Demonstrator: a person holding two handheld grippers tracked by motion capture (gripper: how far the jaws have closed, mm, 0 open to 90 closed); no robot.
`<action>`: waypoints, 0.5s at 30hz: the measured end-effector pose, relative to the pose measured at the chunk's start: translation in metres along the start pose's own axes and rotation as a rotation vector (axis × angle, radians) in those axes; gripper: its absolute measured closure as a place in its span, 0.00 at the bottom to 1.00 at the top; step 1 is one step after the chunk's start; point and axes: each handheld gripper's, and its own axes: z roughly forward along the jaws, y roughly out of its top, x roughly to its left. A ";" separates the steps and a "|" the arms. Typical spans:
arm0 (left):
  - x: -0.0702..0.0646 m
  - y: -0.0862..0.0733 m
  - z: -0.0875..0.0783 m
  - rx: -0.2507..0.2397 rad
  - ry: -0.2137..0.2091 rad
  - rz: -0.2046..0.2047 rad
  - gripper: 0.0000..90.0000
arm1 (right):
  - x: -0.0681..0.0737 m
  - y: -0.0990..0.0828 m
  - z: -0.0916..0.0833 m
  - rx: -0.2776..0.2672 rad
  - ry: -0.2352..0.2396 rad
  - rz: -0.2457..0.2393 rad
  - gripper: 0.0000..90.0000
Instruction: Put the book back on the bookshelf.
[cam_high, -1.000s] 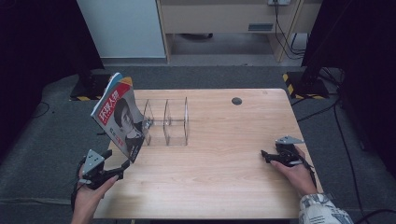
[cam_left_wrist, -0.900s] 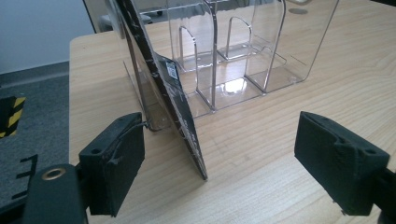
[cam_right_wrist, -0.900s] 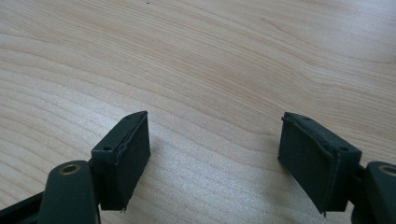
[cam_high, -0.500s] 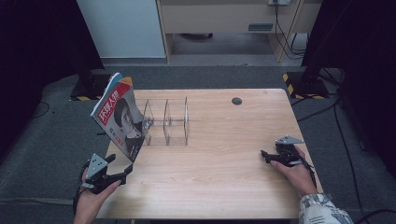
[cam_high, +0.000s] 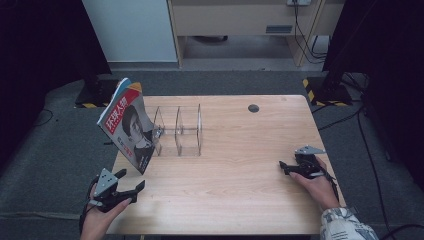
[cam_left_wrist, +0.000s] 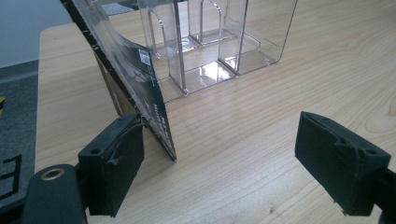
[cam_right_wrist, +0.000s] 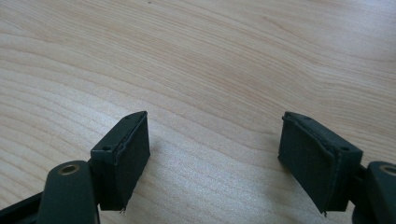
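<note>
Just ahead of the left gripper, jaws apart and empty, magazine leaning tilted against clear acrylic file rack, lower corner beside left jaw, right gripper jaws apart over bare counter.

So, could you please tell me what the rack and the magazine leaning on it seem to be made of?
Rack: likely clear acrylic or similar plastic, glossy; the table shows through its walls and they catch reflections. Magazine: paper with a printed, seemingly coated cover, bending slightly.
</note>
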 end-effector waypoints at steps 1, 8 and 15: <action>0.000 0.000 0.000 0.001 -0.001 0.001 0.17 | 0.000 0.000 0.000 0.000 -0.001 0.000 0.27; -0.004 0.001 -0.001 0.005 -0.021 0.015 0.17 | 0.000 0.000 0.000 -0.001 -0.001 -0.001 0.27; -0.004 0.008 0.008 0.039 -0.044 0.043 0.13 | 0.000 0.000 0.000 -0.001 -0.002 0.002 0.27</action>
